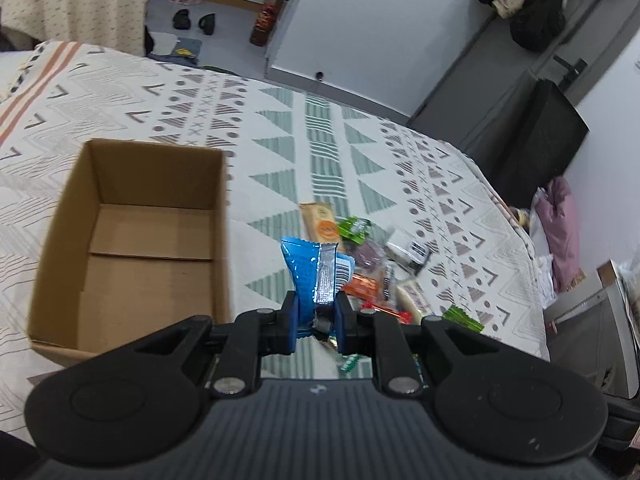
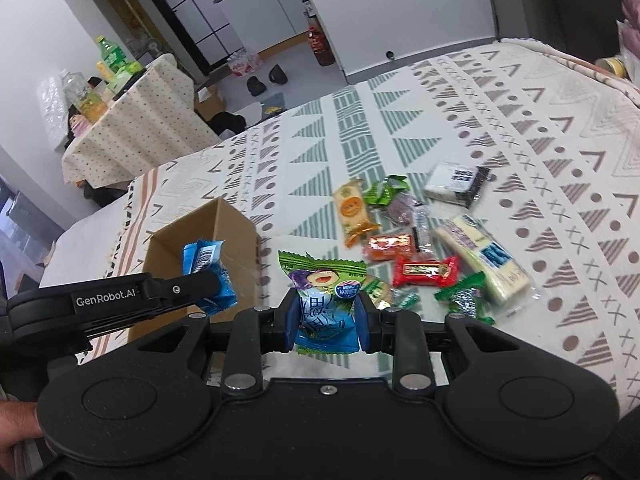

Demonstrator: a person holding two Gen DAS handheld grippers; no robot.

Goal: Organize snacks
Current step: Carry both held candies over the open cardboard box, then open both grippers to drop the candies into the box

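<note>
My left gripper [image 1: 314, 304] is shut on a blue snack packet [image 1: 316, 270], held just right of an open cardboard box [image 1: 132, 240] whose inside shows bare. In the right wrist view the same left gripper [image 2: 216, 280] holds that blue packet [image 2: 208, 270] near the box [image 2: 224, 236]. My right gripper [image 2: 326, 312] is shut on a green and blue snack packet [image 2: 324, 292], lifted above the patterned cloth. A pile of several wrapped snacks [image 2: 412, 240] lies on the cloth ahead and to the right, among them an orange cracker pack [image 2: 352, 208] and a red candy [image 2: 426, 270].
A patterned cloth [image 2: 520, 140] covers the table. A long pale bar [image 2: 484, 258] and a white-black packet [image 2: 456, 178] lie at the pile's right. A second cloth-covered table with bottles [image 2: 108, 60] stands far left. A hand [image 2: 16, 424] shows at the lower left.
</note>
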